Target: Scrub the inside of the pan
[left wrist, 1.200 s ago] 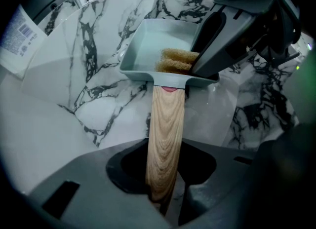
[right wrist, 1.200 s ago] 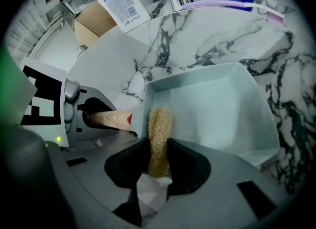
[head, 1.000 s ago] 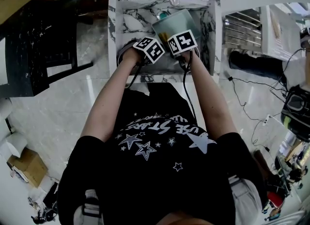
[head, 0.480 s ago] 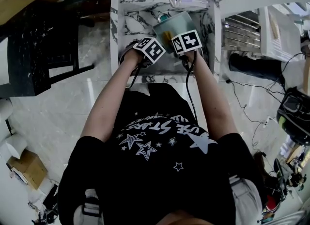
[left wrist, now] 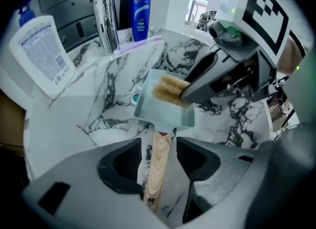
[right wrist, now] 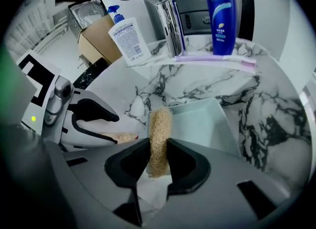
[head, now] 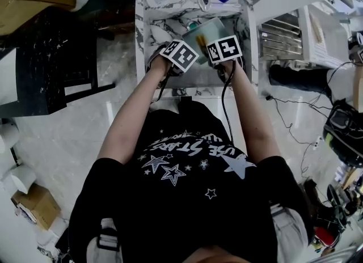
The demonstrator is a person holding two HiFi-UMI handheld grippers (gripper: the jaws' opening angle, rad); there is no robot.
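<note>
A pale teal square pan point(left wrist: 163, 109) lies in the marble sink point(left wrist: 98, 119). Its wooden handle point(left wrist: 156, 169) runs between the jaws of my left gripper point(left wrist: 159, 161). Those jaws have just been opening and now stand apart, with a gap on each side of the handle. My right gripper point(right wrist: 158, 161) is shut on a tan fibrous scrubber point(right wrist: 159, 134), which hangs over the pan's point(right wrist: 197, 122) near left rim. From the left gripper view, the right gripper point(left wrist: 197, 91) holds the scrubber point(left wrist: 165, 91) inside the pan. From the head view, both marker cubes hover over the pan point(head: 210, 29), hiding the jaws.
A chrome faucet point(right wrist: 163, 6), a blue bottle point(right wrist: 220, 13), a white pump bottle point(right wrist: 129, 35) and a purple toothbrush point(right wrist: 217, 60) stand along the sink's back ledge. The drain point(left wrist: 134, 97) sits beside the pan. A black chair point(head: 51, 69) stands left of the sink.
In the head view both grippers have lifted and shifted a little right over the sink, and the pan sits a little farther back.
</note>
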